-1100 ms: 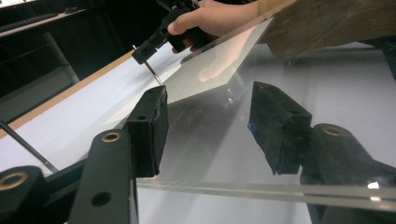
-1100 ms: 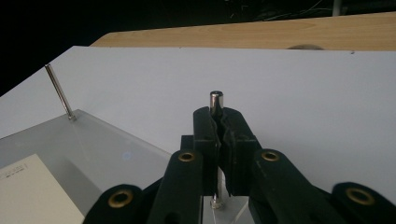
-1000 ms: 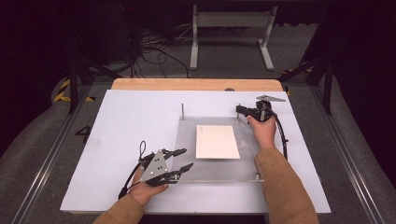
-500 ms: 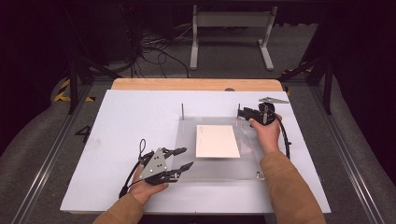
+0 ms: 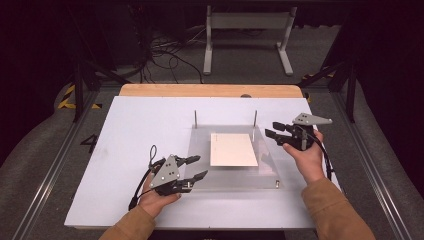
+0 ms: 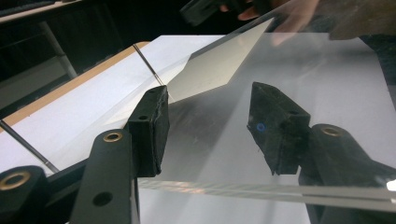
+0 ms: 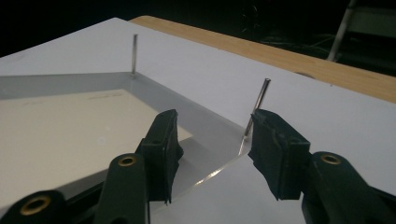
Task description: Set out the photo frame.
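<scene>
Clear acrylic plate (image 5: 270, 167): flat, glossy, rectangular; cream card (image 5: 233, 149) at centre, thin steel pins (image 5: 255, 119) at far corners. Left gripper (image 5: 196, 167) at its near-left edge, released; right gripper (image 5: 270, 131) beside its far-right corner, just opening, empty

cream card (image 5: 233, 149), clear plate (image 5: 267, 172), black claws

My right gripper (image 5: 274, 133) has drawn back rightward from the far right corner of the clear plate (image 5: 267, 160); its jaws have just been opening, nothing between them.

Clear acrylic plate (image 5: 270, 172) flat, tabletop.
</scene>
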The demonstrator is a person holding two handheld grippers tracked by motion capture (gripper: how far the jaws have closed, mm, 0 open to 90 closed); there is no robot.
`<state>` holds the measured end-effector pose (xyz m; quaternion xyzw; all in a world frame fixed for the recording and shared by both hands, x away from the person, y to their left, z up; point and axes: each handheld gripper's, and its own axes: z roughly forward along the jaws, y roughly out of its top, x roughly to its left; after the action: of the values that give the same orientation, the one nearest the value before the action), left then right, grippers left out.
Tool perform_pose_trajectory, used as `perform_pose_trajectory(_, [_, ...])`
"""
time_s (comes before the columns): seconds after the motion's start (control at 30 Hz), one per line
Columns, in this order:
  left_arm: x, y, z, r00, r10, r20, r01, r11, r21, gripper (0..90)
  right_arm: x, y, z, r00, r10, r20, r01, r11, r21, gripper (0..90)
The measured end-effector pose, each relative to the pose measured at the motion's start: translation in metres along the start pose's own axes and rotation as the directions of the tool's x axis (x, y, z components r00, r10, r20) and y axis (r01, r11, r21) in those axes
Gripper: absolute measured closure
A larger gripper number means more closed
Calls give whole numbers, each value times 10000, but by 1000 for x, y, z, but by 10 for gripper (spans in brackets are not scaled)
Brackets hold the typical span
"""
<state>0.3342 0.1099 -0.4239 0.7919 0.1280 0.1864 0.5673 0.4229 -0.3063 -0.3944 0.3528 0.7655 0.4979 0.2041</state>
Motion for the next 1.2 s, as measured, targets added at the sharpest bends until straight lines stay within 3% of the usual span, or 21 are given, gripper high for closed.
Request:
perform_pose_trajectory(0.27, [3, 6, 0, 9995, -296, 67, 296, 9996, 20, 475, 26, -9, -45, 9966, -707, -415, 682, 9960, -584, 501])
perform_pose_trajectory(0.4, [5, 10, 0, 9994, -332, 68, 331, 9994, 126, 472, 35, -10, -62, 9939, -926, -596, 887, 9939, -649, 527])
perform_pose_trajectory(0.53, [6, 11, 0, 9990, -425, 118, 424, 9990, 132, 472, 43, -13, -78, 9889, -1277, -762, 1229, 9903, -644, 494])
perform_pose_trajectory(0.63, [7, 12, 0, 9989, -450, 123, 448, 9989, 147, 472, 49, -16, -86, 9809, -1686, -974, 1634, 9848, -586, 474])
perform_pose_trajectory(0.7, [7, 12, 0, 9989, -457, 112, 455, 9988, 168, 471, 52, -21, -90, 9711, -2099, -1135, 2057, 9775, -477, 489])
perform_pose_trajectory(0.83, [8, 14, 0, 9988, -483, 116, 481, 9987, 162, 470, 58, -28, -92, 9592, -2496, -1327, 2466, 9683, -387, 454])
perform_pose_trajectory(0.87, [8, 14, 0, 9986, -515, 106, 513, 9986, 137, 470, 62, -31, -92, 9519, -2726, -1402, 2686, 9621, -465, 424])
perform_pose_trajectory(0.9, [8, 14, 0, 9986, -515, 106, 513, 9986, 137, 470, 62, -31, -92, 9519, -2726, -1402, 2686, 9621, -465, 424])
perform_pose_trajectory(0.93, [8, 14, 0, 9988, -478, 115, 476, 9987, 157, 470, 65, -31, -92, 9460, -2899, -1453, 2851, 9570, -537, 408])
perform_pose_trajectory(1.0, [8, 14, 0, 9986, -515, 123, 514, 9986, 142, 470, 73, -30, -90, 9260, -3316, -1806, 3188, 9429, -970, 372])
perform_pose_trajectory(1.1, [7, 14, 0, 9984, -556, 118, 555, 9984, 133, 470, 76, -29, -87, 9222, -3400, -1844, 3236, 9393, -1138, 349])
perform_pose_trajectory(1.2, [8, 14, 1, 9985, -525, 134, 523, 9985, 141, 470, 80, -28, -82, 9150, -3627, -1767, 3391, 9287, -1502, 314])
